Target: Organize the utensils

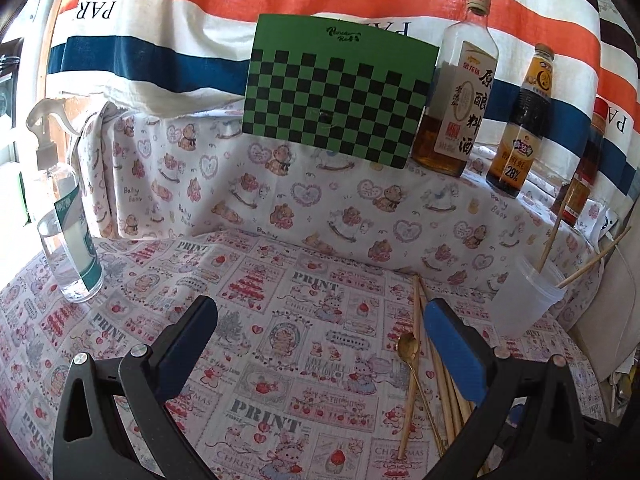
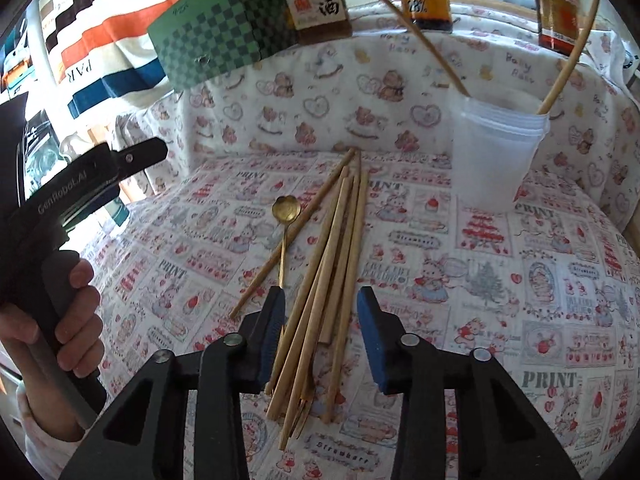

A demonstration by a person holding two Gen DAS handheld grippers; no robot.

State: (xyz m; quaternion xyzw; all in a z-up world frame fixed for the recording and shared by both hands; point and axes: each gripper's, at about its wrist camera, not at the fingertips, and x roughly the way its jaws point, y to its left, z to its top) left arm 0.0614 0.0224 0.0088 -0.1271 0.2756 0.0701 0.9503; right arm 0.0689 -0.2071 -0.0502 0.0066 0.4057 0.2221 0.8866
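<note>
Right claw (image 2: 320,312), jaws parted and gripping nothing, is hanging just over the near ends of a loose bundle of pale wooden chopsticks (image 2: 340,248) lying on the desk's printed pink-and-white cloth (image 2: 480,280). I am reading the bundle's long axis as running away from me toward the back wall, in line with the claw's pointing direction, so the sticks are passing lengthwise through the gap rather than across it. A slim gold metal spoon (image 2: 285,210) is lying just left of them, its handle reaching toward the left finger. A translucent plastic cup (image 2: 496,156), already holding two chopsticks, is standing beyond and to the right. Left claw (image 1: 320,336), wide apart and empty, is hovering farther left; I judge the right one nearer.
</note>
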